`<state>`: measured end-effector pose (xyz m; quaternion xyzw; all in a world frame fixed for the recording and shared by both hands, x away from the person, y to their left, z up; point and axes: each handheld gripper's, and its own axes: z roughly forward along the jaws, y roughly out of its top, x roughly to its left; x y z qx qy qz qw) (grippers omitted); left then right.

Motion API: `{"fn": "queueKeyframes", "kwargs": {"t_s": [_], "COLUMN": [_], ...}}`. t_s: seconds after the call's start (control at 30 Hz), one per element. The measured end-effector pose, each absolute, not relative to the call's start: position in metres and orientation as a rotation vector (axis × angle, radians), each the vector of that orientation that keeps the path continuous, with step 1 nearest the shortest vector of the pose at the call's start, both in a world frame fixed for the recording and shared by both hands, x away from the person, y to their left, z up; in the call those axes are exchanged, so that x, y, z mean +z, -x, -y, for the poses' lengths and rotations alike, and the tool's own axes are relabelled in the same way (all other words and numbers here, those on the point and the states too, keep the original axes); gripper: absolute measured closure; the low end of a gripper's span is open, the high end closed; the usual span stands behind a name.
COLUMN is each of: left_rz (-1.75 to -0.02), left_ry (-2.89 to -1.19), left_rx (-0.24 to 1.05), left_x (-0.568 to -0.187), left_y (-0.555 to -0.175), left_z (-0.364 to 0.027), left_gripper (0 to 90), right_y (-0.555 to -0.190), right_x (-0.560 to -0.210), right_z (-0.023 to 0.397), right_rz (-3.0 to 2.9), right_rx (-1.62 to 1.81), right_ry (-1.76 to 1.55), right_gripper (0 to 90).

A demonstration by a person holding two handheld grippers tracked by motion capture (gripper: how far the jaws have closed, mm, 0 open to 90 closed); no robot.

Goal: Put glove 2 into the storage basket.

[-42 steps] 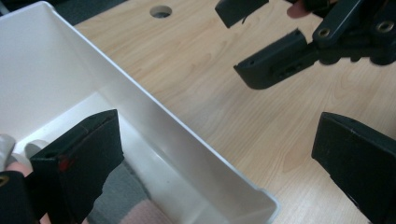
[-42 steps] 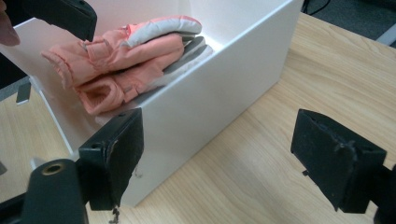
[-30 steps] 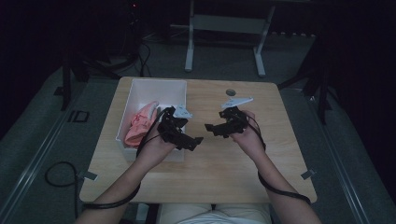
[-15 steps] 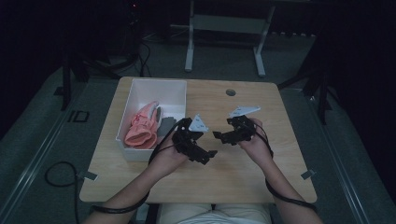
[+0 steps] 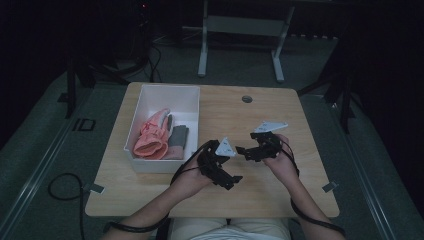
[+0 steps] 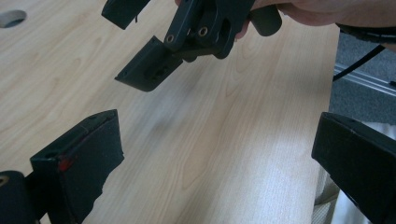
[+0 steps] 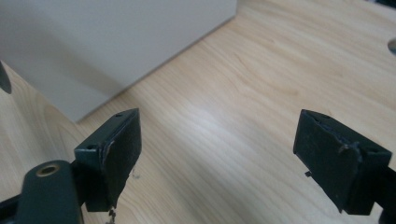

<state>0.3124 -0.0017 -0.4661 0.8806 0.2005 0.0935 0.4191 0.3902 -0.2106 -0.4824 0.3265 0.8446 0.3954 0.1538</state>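
The pink glove (image 5: 151, 137) lies in the white bin (image 5: 165, 93) on the left part of the table (image 5: 280, 190), its long axis running from the near wall toward the far one, with a grey cloth (image 5: 178, 140) just beside it. The left tongs (image 5: 231, 179) hover above bare wood just right of the bin's near corner, jaws wide apart and empty, pointing away from the bin. The right tongs (image 5: 241, 151), equally wide and empty, hang farther right and aim toward the bin's side wall (image 7: 107, 51). The left hand (image 5: 192, 176) is nearer the glove, probably the one to reach it; the bin's rim stands between.
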Motion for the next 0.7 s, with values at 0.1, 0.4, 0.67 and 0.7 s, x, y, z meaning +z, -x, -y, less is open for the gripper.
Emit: {"fn": "queueKeyframes", "kwargs": {"t_s": [0.1, 0.4, 0.67, 0.7], "left_rz": [-0.492, -0.492, -0.511, -0.516], "left_ry": [-2.205, -2.244, -2.214, -2.219], "left_rx": [0.226, 0.237, 0.224, 0.221], "left_x": [-0.475, -0.503, -0.52, -0.522], "left_y": [-0.312, -0.315, -0.314, -0.314], "left_z": [0.005, 0.013, 0.014, 0.014], "left_gripper": [1.4, 1.4, 1.4, 1.4], "right_y": [-0.389, -0.386, -0.388, -0.39], "right_x": [-0.489, -0.511, -0.523, -0.528], "right_z": [0.217, 0.231, 0.238, 0.243], "right_rz": [-2.423, -2.428, -2.404, -2.393], "right_rx": [1.127, 1.091, 1.062, 1.051], "right_ry": [-0.944, -0.984, -1.004, -1.022], "right_gripper": [15.1, 15.1, 15.2, 15.2]}}
